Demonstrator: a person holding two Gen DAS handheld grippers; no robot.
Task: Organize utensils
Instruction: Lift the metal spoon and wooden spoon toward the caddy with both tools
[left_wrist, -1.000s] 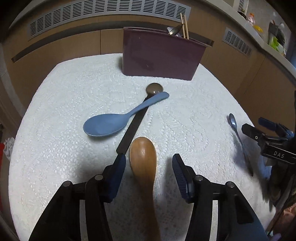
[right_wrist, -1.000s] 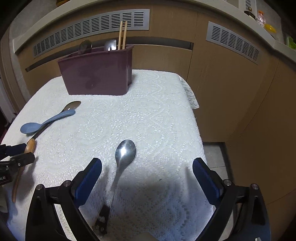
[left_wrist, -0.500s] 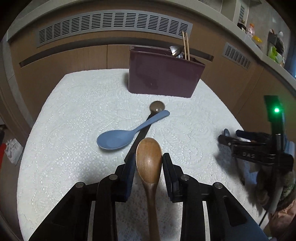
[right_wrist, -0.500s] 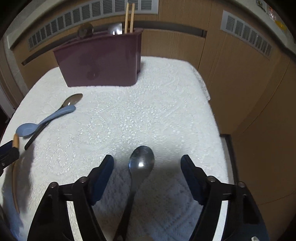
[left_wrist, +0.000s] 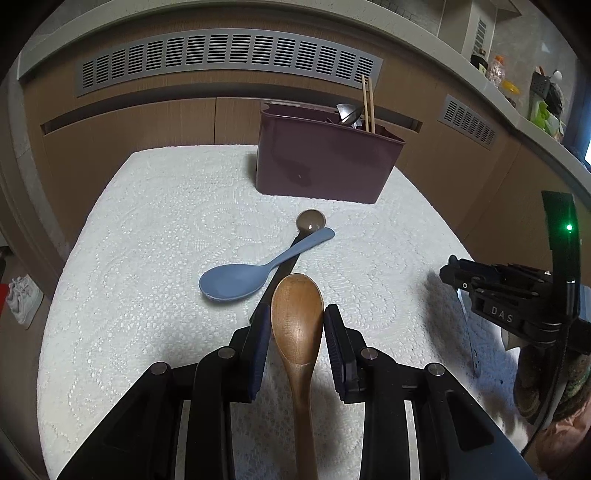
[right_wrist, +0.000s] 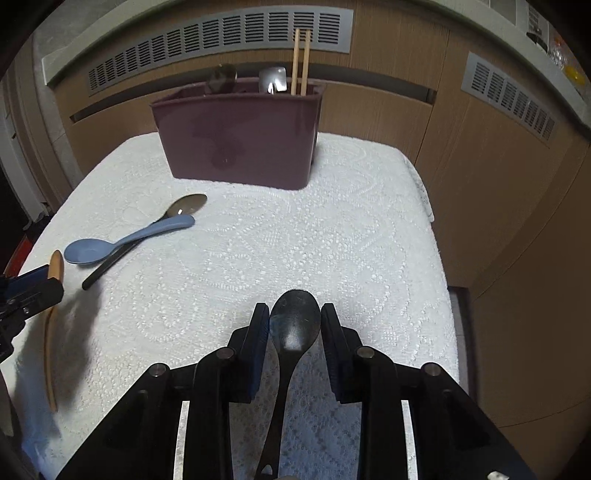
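My left gripper (left_wrist: 297, 326) is shut on the bowl of a wooden spoon (left_wrist: 297, 314), held a little above the white lace tablecloth (left_wrist: 147, 240). The spoon's handle runs back under the gripper. My right gripper (right_wrist: 294, 328) has its jaws closing, and both pads touch the bowl of a metal spoon (right_wrist: 294, 321) lying on the cloth. A blue spoon (left_wrist: 236, 280) lies across a black-handled spoon (left_wrist: 311, 220) mid-table. The maroon utensil holder (right_wrist: 240, 136) stands at the back with chopsticks (right_wrist: 300, 59) and spoons in it.
Wooden cabinet fronts with grey vents (left_wrist: 221, 55) rise right behind the table. The cloth's right edge (right_wrist: 439, 258) drops to the floor. A counter with bottles (left_wrist: 496, 72) runs at the upper right. Shoes (left_wrist: 22, 299) lie on the floor to the left.
The left jaws closed onto the wooden spoon's bowl and raised it slightly. The right gripper moved forward over the metal spoon and its jaws narrowed from wide open to the bowl's sides.
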